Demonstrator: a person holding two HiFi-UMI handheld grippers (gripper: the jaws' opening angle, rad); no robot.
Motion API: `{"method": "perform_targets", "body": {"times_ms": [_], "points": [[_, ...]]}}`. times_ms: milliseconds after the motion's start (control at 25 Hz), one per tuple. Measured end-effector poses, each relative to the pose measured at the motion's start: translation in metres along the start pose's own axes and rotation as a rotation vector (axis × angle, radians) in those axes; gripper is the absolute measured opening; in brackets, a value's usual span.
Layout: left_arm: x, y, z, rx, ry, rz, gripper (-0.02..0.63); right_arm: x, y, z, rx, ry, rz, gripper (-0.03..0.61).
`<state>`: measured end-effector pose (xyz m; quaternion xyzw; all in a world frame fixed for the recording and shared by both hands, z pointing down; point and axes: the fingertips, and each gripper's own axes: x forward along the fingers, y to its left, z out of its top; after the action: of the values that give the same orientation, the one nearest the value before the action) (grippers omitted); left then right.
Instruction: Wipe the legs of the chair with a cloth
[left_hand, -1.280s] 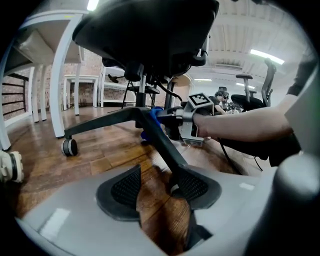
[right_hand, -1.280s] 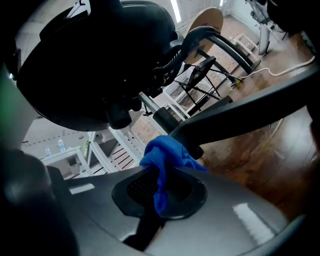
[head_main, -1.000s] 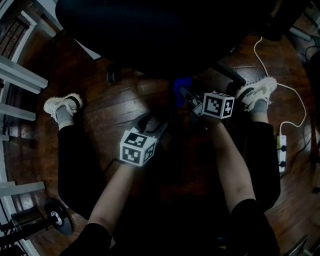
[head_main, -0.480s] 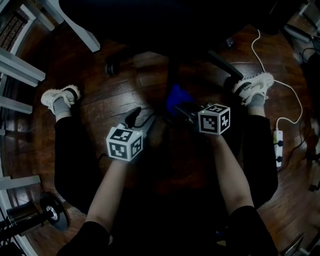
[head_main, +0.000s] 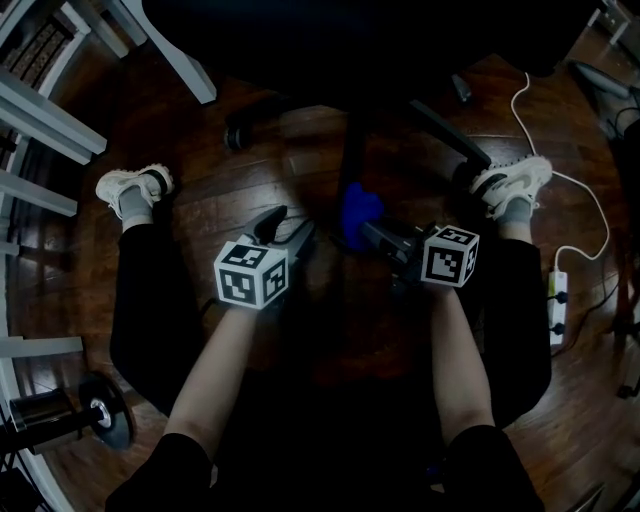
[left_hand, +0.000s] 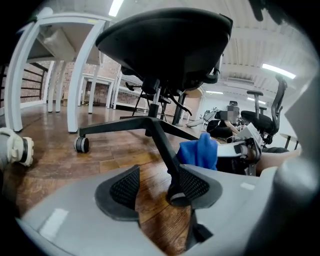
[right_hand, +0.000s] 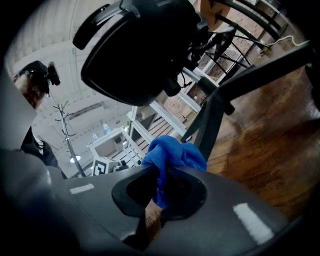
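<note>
Right gripper view: the blue cloth (right_hand: 172, 156) is pinched tight in the right gripper (right_hand: 159, 189) and is held just beside the black chair leg (right_hand: 211, 117), whose long side runs up and away. The left gripper (left_hand: 156, 189) is open, with the leg's end close by its jaws.

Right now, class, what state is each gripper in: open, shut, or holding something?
Left gripper: open, with the chair leg between its jaws, not clamped.
Right gripper: shut on the blue cloth.

a bunched blue cloth (left_hand: 200, 152) sits against a slanting black chair leg (left_hand: 161, 142), low by the floor.
</note>
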<state>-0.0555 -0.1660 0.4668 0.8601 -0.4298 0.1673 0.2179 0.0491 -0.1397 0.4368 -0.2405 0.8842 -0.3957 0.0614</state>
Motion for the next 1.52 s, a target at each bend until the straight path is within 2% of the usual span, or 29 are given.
{"method": "perform_targets", "body": {"times_ms": [200, 360, 480, 560, 760, 880, 1040, 1240, 1400, 1520], "points": [[0.045, -0.019, 0.010, 0.061, 0.048, 0.050, 0.246, -0.042, 0.008, 0.048, -0.013, -0.144, 0.018, 0.034], [0.090, -0.030, 0.016, 0.147, 0.124, 0.187, 0.262, -0.069, -0.003, 0.059, -0.008, -0.203, -0.035, 0.034], [0.107, -0.028, 0.009, 0.164, 0.197, 0.268, 0.260, -0.080, -0.012, 0.058, 0.001, -0.220, -0.071, 0.034], [0.113, -0.030, 0.003, 0.160, 0.216, 0.257, 0.157, -0.085, -0.016, 0.057, 0.009, -0.229, -0.083, 0.034], [0.113, -0.033, 0.001, 0.134, 0.196, 0.204, 0.153, -0.085, -0.023, 0.049, -0.002, -0.202, -0.122, 0.034], [0.106, -0.026, 0.004, 0.138, 0.178, 0.200, 0.153, -0.076, -0.023, 0.044, 0.006, -0.195, -0.118, 0.034], [0.099, -0.010, -0.010, 0.108, 0.186, 0.163, 0.152, -0.062, -0.017, 0.042, -0.015, -0.186, -0.105, 0.034], [0.076, 0.019, -0.007, 0.253, 0.227, 0.106, 0.153, -0.040, -0.022, 0.038, -0.020, -0.200, -0.123, 0.034], [0.049, 0.053, -0.013, 0.269, 0.237, 0.096, 0.147, -0.006, -0.037, 0.046, -0.072, -0.229, -0.236, 0.033], [0.033, 0.083, -0.016, 0.244, 0.244, 0.171, 0.140, 0.028, -0.058, 0.057, -0.156, -0.187, -0.370, 0.032]]}}
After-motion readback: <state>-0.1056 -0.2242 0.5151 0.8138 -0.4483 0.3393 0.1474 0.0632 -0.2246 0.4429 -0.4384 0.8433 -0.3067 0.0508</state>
